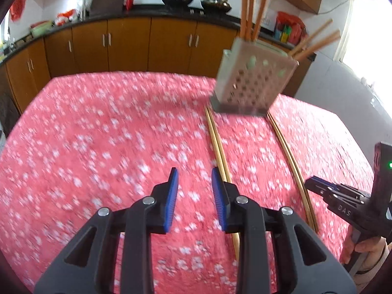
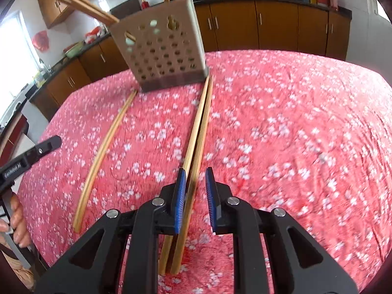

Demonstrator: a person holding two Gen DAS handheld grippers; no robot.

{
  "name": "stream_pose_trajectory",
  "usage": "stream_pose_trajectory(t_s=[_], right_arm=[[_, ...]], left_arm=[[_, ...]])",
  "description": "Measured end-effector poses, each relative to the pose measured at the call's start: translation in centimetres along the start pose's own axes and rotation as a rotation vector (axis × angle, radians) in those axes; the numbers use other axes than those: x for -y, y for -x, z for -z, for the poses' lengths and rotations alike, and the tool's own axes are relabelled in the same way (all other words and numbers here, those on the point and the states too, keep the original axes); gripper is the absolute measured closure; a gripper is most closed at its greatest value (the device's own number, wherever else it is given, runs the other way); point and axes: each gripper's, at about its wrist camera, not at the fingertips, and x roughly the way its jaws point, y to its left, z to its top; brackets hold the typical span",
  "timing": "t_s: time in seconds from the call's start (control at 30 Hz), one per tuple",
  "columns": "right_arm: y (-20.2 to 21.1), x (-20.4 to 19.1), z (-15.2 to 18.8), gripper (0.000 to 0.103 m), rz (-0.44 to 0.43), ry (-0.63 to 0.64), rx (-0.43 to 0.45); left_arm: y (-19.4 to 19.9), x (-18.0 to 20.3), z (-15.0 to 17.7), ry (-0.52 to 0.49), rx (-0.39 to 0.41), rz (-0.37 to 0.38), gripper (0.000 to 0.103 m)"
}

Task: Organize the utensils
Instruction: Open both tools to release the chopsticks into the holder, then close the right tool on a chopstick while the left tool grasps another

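Right wrist: chopstick pair (image 2: 196, 147) between parted right tongs (image 2: 194, 191) | left wrist: left tongs (image 1: 193, 191) parted, empty

Black grippers (image 1: 193, 178), blue ribbed jaws, silver screws.

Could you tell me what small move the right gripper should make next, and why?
Probably lower a little more and close: the right gripper stands open over the right pair of chopsticks on the tablecloth, unpinched, and the holder awaits them.
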Motion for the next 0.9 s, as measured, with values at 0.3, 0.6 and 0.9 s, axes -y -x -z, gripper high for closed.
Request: stream_pose_trajectory(t_s=[0.3,0.6,0.9], right_arm=[[-0.3,2.3,-0.6,0.096,0.127,-0.056,0.03],[-0.1,3.2,-0.2,0.095,0.122,-0.054,0.037],[0.2,2.8,-0.1,0.095,0.14,-0.037,0.035]], left_arm=[[-2.2,1.9,1.0,-0.033,-0.071,0.045,0.082],[-3.5,3.3,1.8,-0.088,-0.108,0.037,0.085],[-4.0,3.5,2.0,-0.138,-0.113,-0.033,0.086]])
